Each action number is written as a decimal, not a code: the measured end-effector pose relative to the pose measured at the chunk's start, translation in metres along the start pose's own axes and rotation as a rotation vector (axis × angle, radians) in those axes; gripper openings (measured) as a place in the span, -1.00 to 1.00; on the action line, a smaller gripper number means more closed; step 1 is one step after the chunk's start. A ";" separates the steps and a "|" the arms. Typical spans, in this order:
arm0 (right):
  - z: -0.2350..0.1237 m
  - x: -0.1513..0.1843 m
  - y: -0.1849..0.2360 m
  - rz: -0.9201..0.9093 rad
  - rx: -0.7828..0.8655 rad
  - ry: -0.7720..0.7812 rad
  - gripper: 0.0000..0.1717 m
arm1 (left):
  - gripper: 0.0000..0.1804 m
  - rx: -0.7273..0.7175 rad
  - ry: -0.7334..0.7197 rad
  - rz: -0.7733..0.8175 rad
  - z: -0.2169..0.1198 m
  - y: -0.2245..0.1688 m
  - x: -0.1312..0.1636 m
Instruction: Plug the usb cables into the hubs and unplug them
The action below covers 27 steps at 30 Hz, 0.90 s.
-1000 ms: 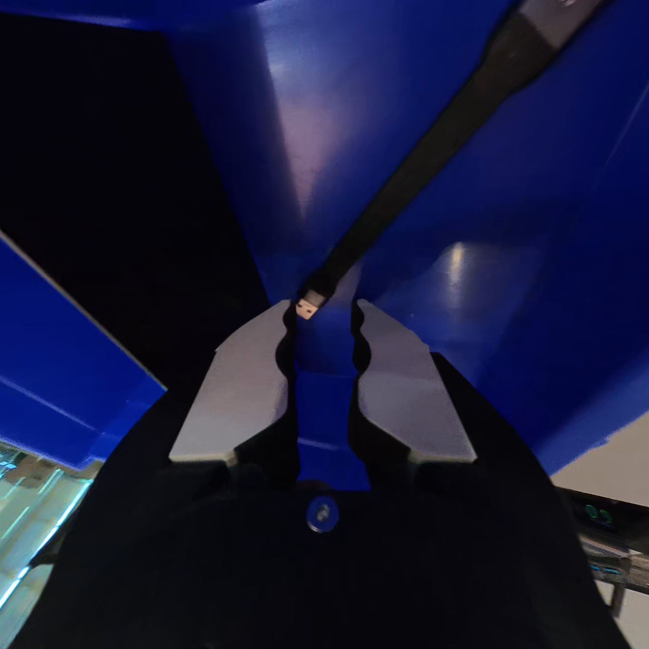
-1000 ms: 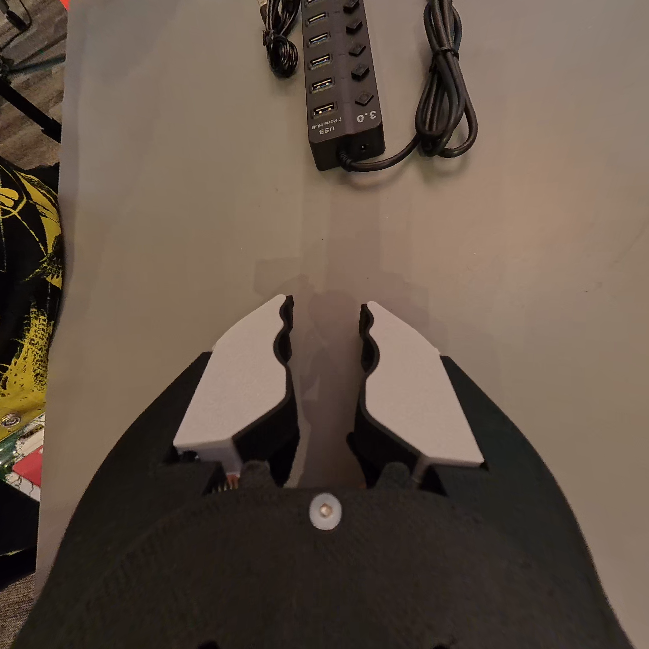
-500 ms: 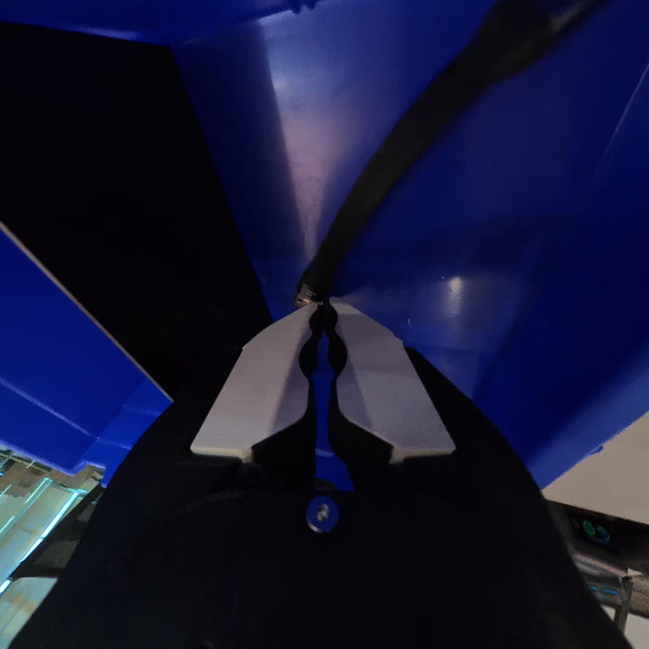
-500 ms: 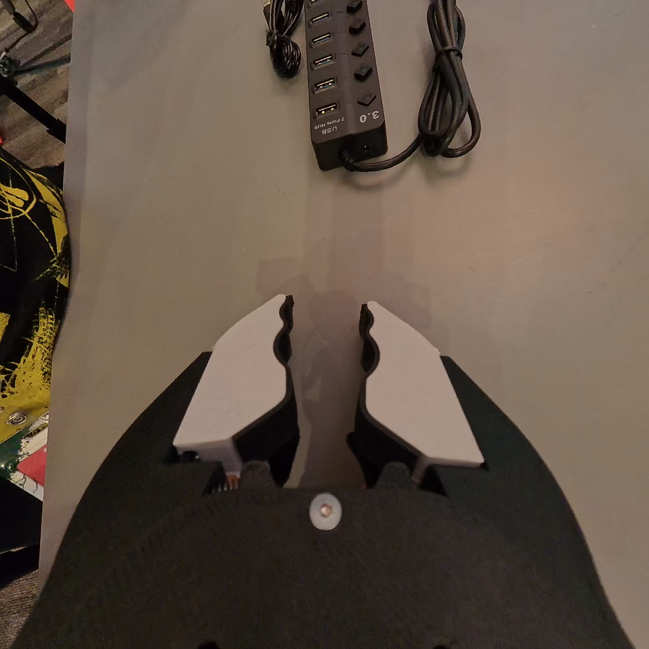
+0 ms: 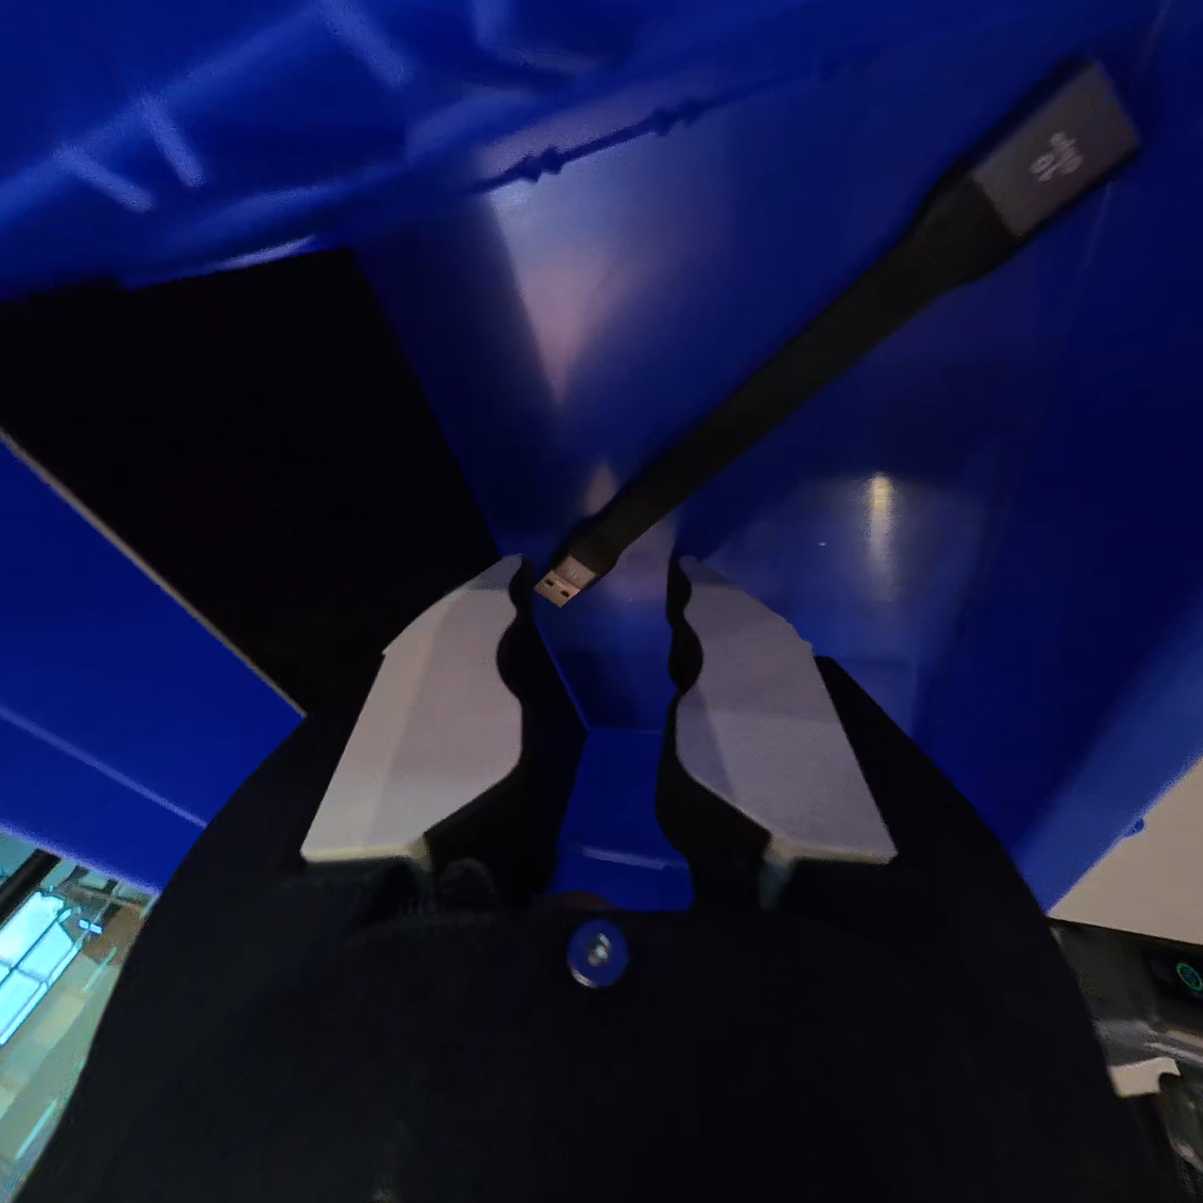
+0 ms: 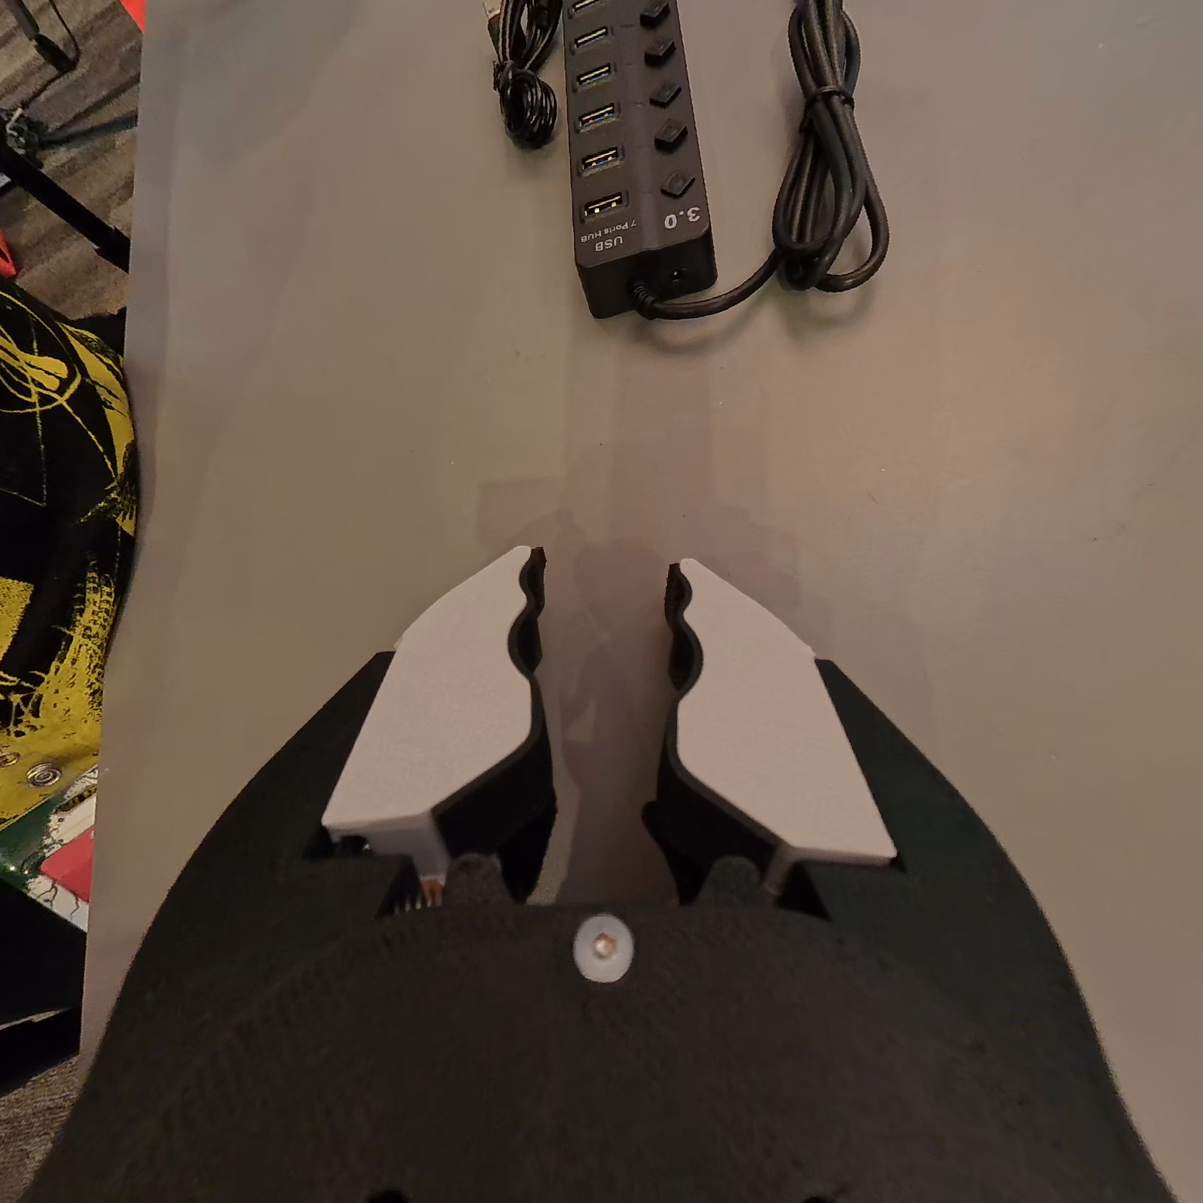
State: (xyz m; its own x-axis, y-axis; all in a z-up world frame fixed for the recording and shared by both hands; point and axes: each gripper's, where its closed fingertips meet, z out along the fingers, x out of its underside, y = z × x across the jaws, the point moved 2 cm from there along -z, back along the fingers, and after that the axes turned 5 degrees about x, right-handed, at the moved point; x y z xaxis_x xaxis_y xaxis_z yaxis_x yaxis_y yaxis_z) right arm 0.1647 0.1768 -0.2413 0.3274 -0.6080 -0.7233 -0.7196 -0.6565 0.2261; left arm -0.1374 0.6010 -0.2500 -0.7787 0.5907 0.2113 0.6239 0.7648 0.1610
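Two grippers open, empty | left gripper [image 5: 595, 573] in blue bin [image 5: 911, 586], flat cable plug [image 5: 560, 586] between fingers, unpressed (grasp pending) | hub [image 6: 635, 163] on tabletop [image 6: 976, 521] at 12 o'clock of right gripper [image 6: 605, 566] | next: close on plug.

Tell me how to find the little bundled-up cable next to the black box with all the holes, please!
Look at the grey table and find the long black USB hub at its far end. Left of the hub lies a small coiled black cable. It is the short, tightly wound one; the bigger looped cable on the right runs into the hub's end.
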 end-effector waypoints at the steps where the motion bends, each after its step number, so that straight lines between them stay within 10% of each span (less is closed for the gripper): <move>1: 0.000 0.000 0.000 0.001 -0.002 0.000 -0.59 | -0.61 0.024 -0.004 0.013 0.001 -0.002 -0.002; 12: 0.000 0.000 0.001 -0.005 -0.004 -0.003 -0.58 | -0.85 0.297 0.026 -0.108 0.002 -0.016 0.002; 22: -0.001 0.000 0.002 -0.013 -0.014 -0.007 -0.58 | -0.88 0.156 -0.075 -0.260 -0.018 -0.030 0.011; 27: -0.001 0.000 0.002 -0.021 -0.006 -0.006 -0.58 | -0.89 -0.071 -0.140 -0.341 -0.093 -0.015 0.023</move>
State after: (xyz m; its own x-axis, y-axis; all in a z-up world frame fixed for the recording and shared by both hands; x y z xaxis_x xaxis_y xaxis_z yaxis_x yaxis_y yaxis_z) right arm 0.1634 0.1749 -0.2400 0.3388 -0.5912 -0.7319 -0.7088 -0.6719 0.2147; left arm -0.1584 0.5786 -0.1577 -0.9412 0.3379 0.0011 0.3259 0.9069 0.2671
